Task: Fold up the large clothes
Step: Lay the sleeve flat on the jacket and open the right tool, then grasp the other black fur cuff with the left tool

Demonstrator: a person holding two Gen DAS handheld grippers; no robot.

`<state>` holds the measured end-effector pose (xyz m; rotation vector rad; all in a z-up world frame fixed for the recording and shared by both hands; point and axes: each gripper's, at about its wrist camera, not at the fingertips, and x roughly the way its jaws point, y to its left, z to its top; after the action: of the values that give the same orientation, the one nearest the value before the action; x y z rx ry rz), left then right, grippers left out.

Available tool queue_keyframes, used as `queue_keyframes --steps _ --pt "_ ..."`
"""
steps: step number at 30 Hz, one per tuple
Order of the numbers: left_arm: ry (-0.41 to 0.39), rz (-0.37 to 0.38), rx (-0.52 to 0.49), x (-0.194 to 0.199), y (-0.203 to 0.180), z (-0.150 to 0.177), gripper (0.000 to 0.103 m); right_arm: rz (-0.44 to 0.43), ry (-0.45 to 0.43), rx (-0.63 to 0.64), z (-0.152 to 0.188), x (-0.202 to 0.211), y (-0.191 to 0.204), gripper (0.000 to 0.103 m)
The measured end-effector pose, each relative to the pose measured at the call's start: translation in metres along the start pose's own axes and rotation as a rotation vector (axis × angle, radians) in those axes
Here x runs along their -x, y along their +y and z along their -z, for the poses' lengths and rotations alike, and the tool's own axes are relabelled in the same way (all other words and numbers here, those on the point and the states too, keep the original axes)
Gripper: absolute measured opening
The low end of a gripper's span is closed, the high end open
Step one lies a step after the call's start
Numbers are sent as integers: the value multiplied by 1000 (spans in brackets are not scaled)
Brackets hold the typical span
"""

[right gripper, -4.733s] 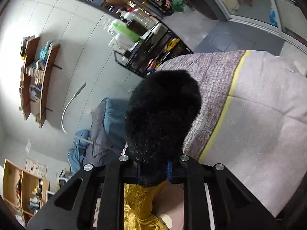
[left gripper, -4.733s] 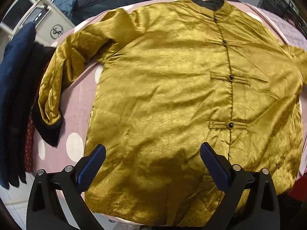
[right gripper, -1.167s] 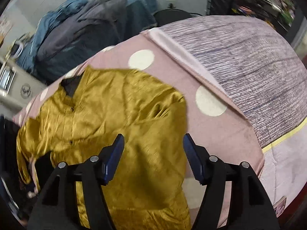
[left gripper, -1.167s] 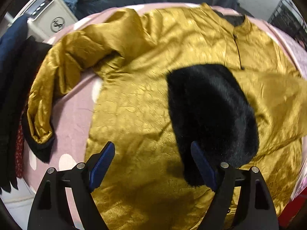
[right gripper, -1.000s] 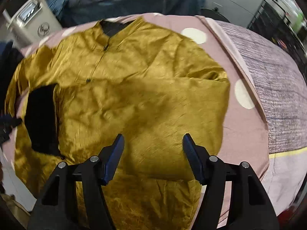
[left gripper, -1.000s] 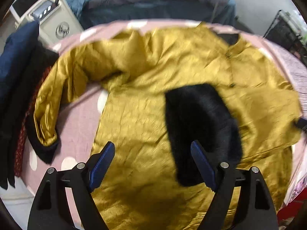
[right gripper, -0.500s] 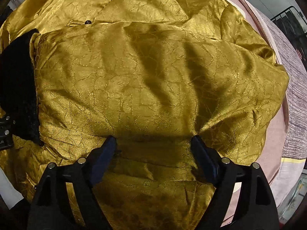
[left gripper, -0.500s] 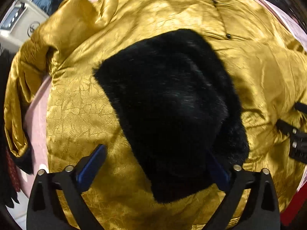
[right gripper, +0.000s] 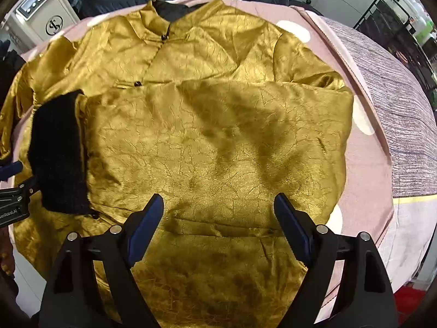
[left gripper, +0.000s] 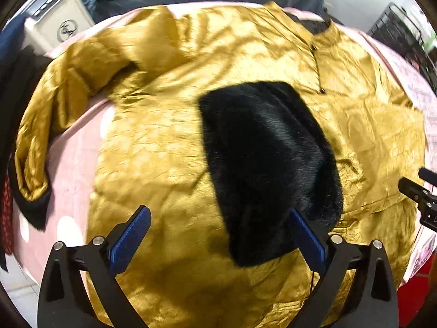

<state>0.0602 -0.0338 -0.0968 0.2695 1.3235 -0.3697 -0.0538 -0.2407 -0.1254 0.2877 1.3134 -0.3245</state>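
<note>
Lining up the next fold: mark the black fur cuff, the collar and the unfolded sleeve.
black fur cuff (left gripper: pixel 267 164), left wrist view, middle of fur.
collar (right gripper: pixel 169 11), right wrist view, black lining.
unfolded sleeve (left gripper: pixel 54 95), left wrist view, mid-length.

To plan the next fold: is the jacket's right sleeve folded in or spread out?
Folded in. The sleeve lies across the jacket front, its black cuff near the middle.

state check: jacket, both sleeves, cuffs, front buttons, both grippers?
gold jacket: flat on the bed, front up
right sleeve: folded across the chest
its black fur cuff: lying on the jacket front
left sleeve: unfolded, out to the side
buttons: fastened
left gripper: open, empty
right gripper: open, empty
</note>
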Motion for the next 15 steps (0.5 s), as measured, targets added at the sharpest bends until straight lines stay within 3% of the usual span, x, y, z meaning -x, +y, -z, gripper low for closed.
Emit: queue_keyframes --steps 5,11,15 --pt "-33 -30 114 16 40 11 96 -40 2 21 6 17 -4 82" --pt "-66 -60 290 25 99 22 96 -120 6 69 18 18 28 82" --pt "-66 -68 402 23 136 38 96 -127 2 122 27 20 43 82"
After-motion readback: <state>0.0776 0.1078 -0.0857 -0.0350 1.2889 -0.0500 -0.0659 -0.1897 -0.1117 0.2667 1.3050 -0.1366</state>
